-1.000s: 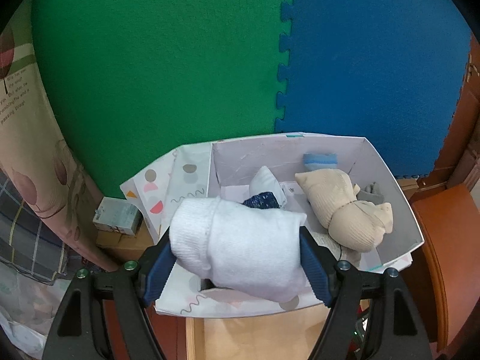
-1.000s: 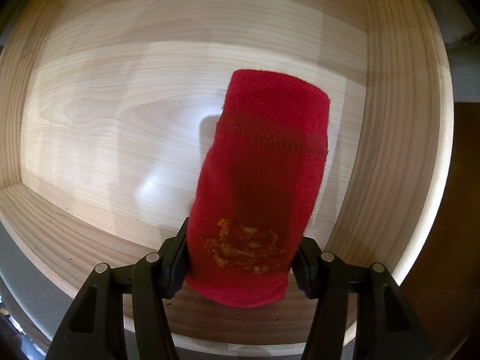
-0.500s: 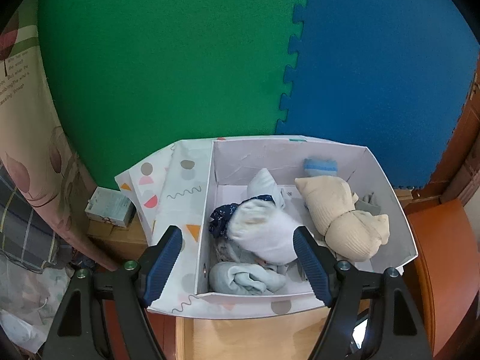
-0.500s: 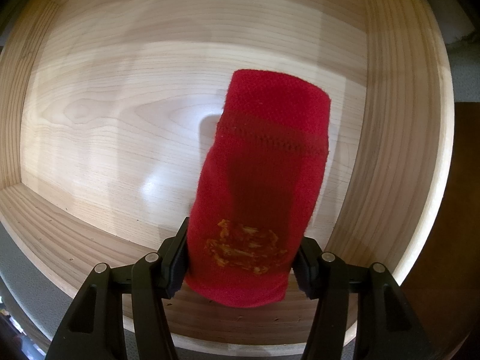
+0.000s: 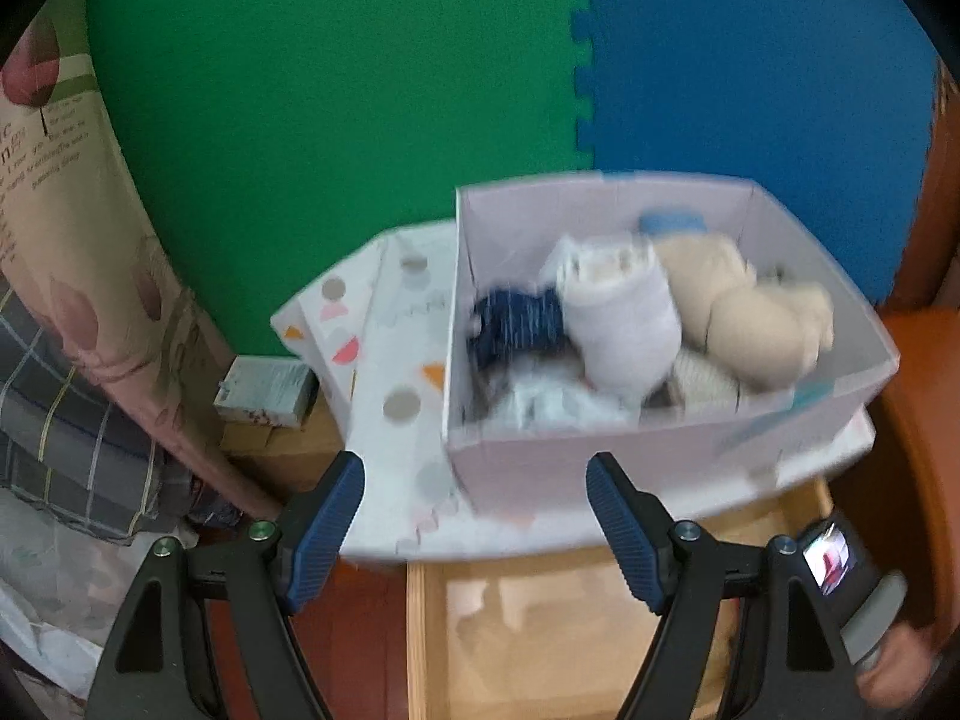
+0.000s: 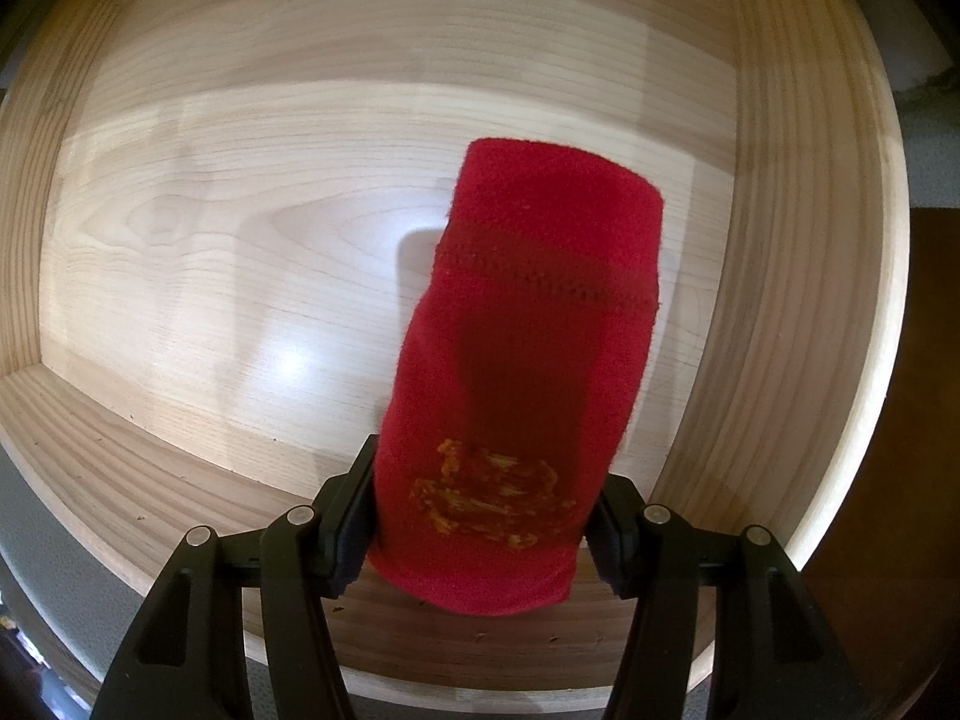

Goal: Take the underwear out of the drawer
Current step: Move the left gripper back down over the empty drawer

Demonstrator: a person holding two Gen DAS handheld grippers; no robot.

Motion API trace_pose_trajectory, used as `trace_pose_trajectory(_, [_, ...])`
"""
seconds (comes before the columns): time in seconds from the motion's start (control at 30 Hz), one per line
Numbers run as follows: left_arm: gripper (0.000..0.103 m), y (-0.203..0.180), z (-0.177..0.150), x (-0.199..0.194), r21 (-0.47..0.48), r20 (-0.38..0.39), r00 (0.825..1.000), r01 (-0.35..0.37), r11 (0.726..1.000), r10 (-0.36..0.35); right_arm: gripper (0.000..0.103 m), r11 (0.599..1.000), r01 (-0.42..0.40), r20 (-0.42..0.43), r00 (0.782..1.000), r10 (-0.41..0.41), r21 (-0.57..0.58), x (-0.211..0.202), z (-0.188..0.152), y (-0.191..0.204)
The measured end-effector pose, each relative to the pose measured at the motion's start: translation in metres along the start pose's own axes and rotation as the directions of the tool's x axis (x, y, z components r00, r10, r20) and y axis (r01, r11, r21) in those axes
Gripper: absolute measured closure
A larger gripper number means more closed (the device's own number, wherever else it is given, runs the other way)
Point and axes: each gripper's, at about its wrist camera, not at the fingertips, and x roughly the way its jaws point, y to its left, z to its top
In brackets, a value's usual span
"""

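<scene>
Wooden drawer (image 6: 180, 252) below: right gripper (image 6: 483, 531) points down, clamping red roll (image 6: 516, 372); left gripper (image 5: 474, 528) tilted, fingers apart.

Rolled bundles (image 5: 624, 324) in box (image 5: 600, 456); box behind drawer (image 6: 780, 240); roll (image 6: 516, 384) above drawer.

The left wrist camera is looking forward and down, from a little way back, at a white box (image 5: 660, 456) by the green and blue wall. The right wrist camera is looking straight down, close, into the wooden drawer (image 6: 252, 276). Both are seeing that drawer.
</scene>
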Motion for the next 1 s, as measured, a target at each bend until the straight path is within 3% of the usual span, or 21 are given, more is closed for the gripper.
trace_pose_trajectory(0.47, [0.024,-0.014,-0.127,0.054,-0.022,-0.183,0.983,-0.024,0.999,0.020,0.046,1.000,0.021,0.008,1.000,-0.021,-0.009,0.000,0.001,0.007])
trace_pose_trajectory(1.0, [0.024,-0.003,-0.155,0.071,-0.143,-0.209,0.978,-0.017,0.990,-0.014,0.059,0.999,0.043,0.093,0.995,-0.041,-0.017,-0.012,-0.008,0.015])
